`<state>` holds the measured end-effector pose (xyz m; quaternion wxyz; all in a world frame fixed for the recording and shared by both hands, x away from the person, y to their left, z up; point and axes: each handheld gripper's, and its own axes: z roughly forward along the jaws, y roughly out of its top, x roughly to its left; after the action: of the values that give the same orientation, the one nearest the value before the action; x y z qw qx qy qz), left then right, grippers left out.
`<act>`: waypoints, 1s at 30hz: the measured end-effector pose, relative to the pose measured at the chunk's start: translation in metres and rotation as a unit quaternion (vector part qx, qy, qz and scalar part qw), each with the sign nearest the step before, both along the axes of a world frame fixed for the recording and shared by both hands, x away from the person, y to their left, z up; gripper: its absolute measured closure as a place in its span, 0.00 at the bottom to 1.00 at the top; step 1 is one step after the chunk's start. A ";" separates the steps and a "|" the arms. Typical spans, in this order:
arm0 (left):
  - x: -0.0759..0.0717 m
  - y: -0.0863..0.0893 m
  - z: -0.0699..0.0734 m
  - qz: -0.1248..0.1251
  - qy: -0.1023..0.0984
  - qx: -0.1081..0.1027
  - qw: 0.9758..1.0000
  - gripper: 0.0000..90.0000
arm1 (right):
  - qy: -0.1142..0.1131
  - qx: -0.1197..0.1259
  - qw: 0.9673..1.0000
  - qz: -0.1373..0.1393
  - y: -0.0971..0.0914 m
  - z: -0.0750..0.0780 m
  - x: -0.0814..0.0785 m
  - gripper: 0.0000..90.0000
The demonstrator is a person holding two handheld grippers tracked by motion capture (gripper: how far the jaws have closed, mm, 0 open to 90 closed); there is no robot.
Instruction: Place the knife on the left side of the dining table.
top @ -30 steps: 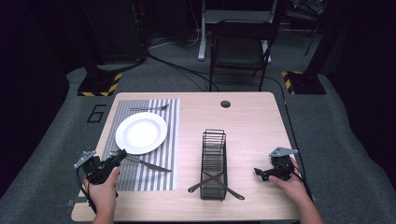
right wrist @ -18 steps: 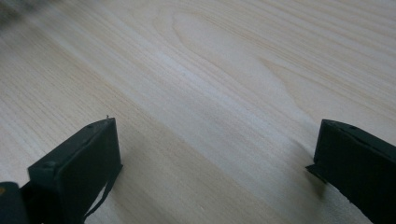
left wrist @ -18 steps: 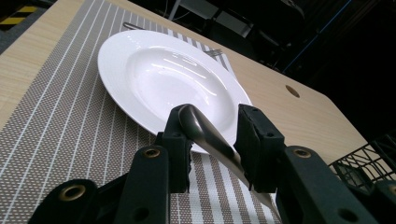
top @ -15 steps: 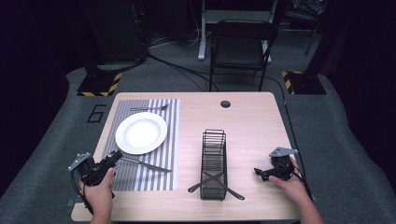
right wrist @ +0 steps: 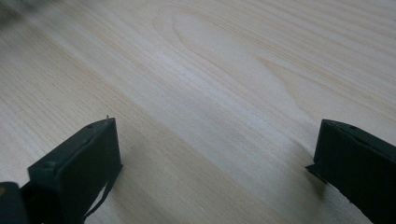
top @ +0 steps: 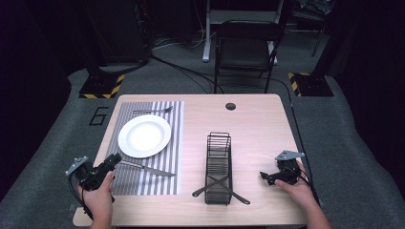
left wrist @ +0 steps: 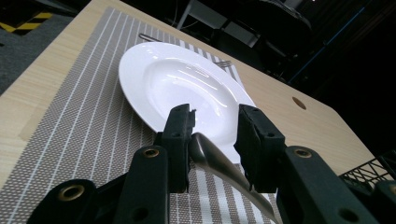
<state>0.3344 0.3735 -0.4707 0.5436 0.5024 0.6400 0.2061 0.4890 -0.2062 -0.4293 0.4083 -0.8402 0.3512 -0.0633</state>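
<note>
Wooden table [top: 258,119] with a striped placemat [top: 157,179] on its left half. White plate [top: 144,136] on the mat, empty and glossy, with a fork [top: 153,110] lying on the mat just beyond it at the far edge. Black wire rack [top: 218,164] standing right of the mat near the table's middle, two dark utensils [top: 220,187] crossed through its near end and sticking out to either side. Small round hole [top: 230,106] in the tabletop towards the far edge. Dark chair [top: 246,47] on the grey floor beyond the table.

Left gripper [top: 109,162] at the near left corner of the mat, held in a hand [top: 98,200], jaws part-way open and straddling the handle end of a table knife [top: 145,168]; handle against one jaw, a gap to the other in the left gripper view, so not clamped. Knife lying flat on the mat just near of the plate, silver, blade pointing towards the rack.

Right gripper [top: 267,177] near the table's right edge, jaws spread wide over bare wood, holding nothing, low to the tabletop, apart from the rack.
</note>
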 end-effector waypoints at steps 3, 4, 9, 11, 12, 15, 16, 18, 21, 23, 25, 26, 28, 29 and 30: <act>0.000 0.001 -0.003 0.004 0.004 0.006 1.000 0.77 | 0.000 0.000 1.000 0.000 0.000 0.000 0.000 0.00; -0.001 0.001 -0.004 0.007 0.003 0.010 1.000 0.81 | 0.000 0.000 1.000 0.000 0.000 0.000 0.000 0.00; 0.002 0.003 -0.008 0.011 0.005 0.007 1.000 0.83 | 0.000 0.000 1.000 0.000 0.000 0.000 0.000 0.00; 0.003 0.004 -0.011 0.013 0.008 0.002 1.000 0.83 | 0.000 0.000 1.000 0.000 0.000 0.000 0.000 0.00; 0.003 0.005 -0.013 0.014 0.010 0.001 1.000 0.83 | 0.000 0.000 1.000 0.000 0.000 0.000 0.000 0.00; 0.006 0.009 -0.018 0.012 0.014 0.000 1.000 0.82 | 0.000 0.000 1.000 0.000 0.000 0.000 0.000 0.00; 0.006 0.009 -0.019 0.011 0.014 -0.001 1.000 0.82 | 0.000 0.000 1.000 0.000 0.000 0.000 0.000 0.00; 0.007 0.010 -0.022 0.009 0.012 0.003 1.000 0.82 | 0.000 0.000 1.000 0.000 0.000 0.000 0.000 0.00; 0.008 0.011 -0.025 0.009 0.011 0.008 1.000 0.81 | 0.000 0.000 1.000 0.000 0.000 0.000 0.000 0.00; 0.009 0.012 -0.027 0.006 0.011 0.012 1.000 0.81 | 0.000 0.000 1.000 0.000 0.000 0.000 0.000 0.00; 0.009 0.013 -0.028 0.006 0.012 0.010 1.000 0.81 | 0.000 0.000 1.000 0.000 0.000 0.000 0.000 0.00; 0.010 0.014 -0.030 0.006 0.012 0.013 1.000 0.81 | 0.000 0.000 1.000 0.000 0.000 0.000 0.000 0.00; 0.010 0.015 -0.033 0.006 0.012 0.008 1.000 0.81 | 0.000 0.000 1.000 0.000 0.000 0.000 0.000 0.00; 0.010 0.015 -0.033 0.006 0.012 0.008 1.000 0.80 | 0.000 0.000 1.000 0.000 0.000 0.000 0.000 0.00; 0.010 0.016 -0.035 0.006 0.012 0.009 1.000 0.80 | 0.000 0.000 1.000 0.000 0.000 0.000 0.000 0.00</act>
<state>0.3448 0.3890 -0.5058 0.5303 0.5063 0.6470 0.2093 0.4890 -0.2062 -0.4293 0.4083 -0.8403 0.3511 -0.0632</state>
